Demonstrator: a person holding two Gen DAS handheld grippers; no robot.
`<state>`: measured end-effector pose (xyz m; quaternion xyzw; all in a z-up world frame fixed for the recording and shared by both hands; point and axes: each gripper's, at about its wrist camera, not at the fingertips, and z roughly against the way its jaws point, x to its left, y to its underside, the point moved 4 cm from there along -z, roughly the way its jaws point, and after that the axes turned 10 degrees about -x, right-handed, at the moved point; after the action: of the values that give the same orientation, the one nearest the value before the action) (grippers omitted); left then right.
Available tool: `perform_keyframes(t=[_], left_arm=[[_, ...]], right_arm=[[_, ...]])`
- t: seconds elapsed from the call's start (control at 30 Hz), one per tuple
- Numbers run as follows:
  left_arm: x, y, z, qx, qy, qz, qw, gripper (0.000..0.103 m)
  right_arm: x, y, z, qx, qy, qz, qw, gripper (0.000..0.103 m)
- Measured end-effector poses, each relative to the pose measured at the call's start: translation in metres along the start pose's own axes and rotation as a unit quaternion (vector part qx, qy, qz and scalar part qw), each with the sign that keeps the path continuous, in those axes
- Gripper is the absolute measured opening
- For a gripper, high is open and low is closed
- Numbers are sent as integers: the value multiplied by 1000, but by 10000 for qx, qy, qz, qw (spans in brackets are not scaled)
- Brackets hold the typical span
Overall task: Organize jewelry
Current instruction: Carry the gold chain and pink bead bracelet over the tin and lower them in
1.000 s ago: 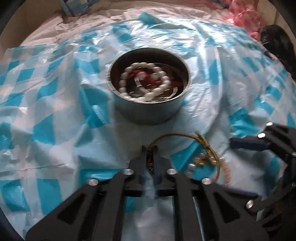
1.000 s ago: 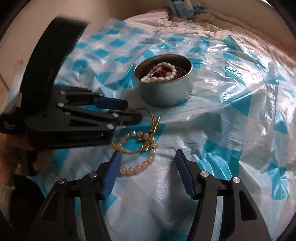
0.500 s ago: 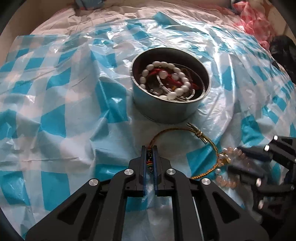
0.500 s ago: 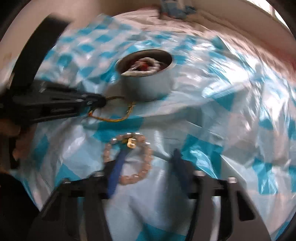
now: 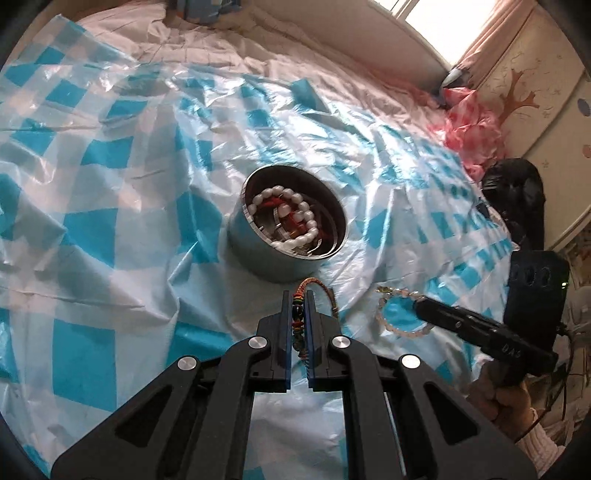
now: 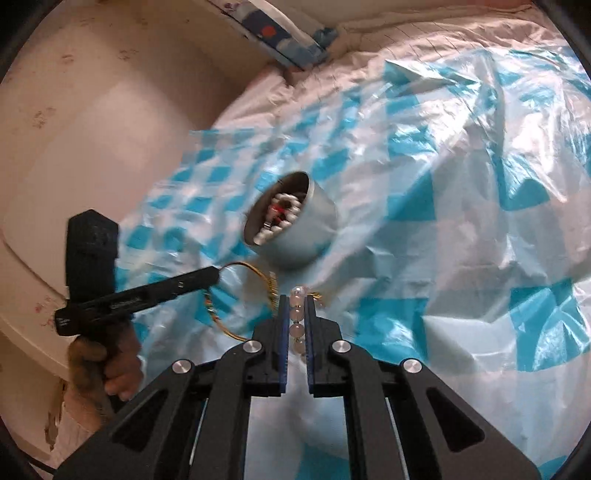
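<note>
A round metal tin point(image 5: 255, 236) point(image 6: 306, 236) sits on the blue-and-white checked plastic sheet point(image 5: 110, 240) and holds a white bead bracelet point(image 5: 295, 218), red cord and metal bangles. My left gripper point(image 5: 298, 299) is shut on a gold cord bracelet point(image 5: 312, 283) with coloured beads, lifted just in front of the tin; it also shows in the right wrist view point(image 6: 258, 277). My right gripper point(image 6: 295, 302) is shut on a pale pink bead bracelet point(image 6: 296, 314), which also shows in the left wrist view point(image 5: 402, 328), to the right of the tin.
The sheet covers a bed with pink bedding point(image 5: 314, 55). A pink plastic bag point(image 5: 469, 125) and a black object point(image 5: 517, 195) lie at the far right. A blue-white box point(image 6: 280, 33) lies at the bed's far edge, by a beige wall point(image 6: 92, 129).
My right gripper closed on the pink bead bracelet and lifted it. My left gripper rose with the gold cord bracelet, pulling it off the sheet.
</note>
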<state>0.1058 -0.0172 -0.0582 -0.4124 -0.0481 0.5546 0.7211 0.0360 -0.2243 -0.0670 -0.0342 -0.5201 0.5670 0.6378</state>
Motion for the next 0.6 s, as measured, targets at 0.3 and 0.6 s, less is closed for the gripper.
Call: perform_keyframes(t=[0.3, 0.6], left_arm=[[-24, -19, 14, -731, -700, -610, 9930, 5], [-37, -28, 19, -1085, -1033, -891, 9847, 5]], right_arm=[[4, -9, 10, -317, -523, -275, 9977, 8], [5, -15, 6, -387, -719, -356, 9960, 8]])
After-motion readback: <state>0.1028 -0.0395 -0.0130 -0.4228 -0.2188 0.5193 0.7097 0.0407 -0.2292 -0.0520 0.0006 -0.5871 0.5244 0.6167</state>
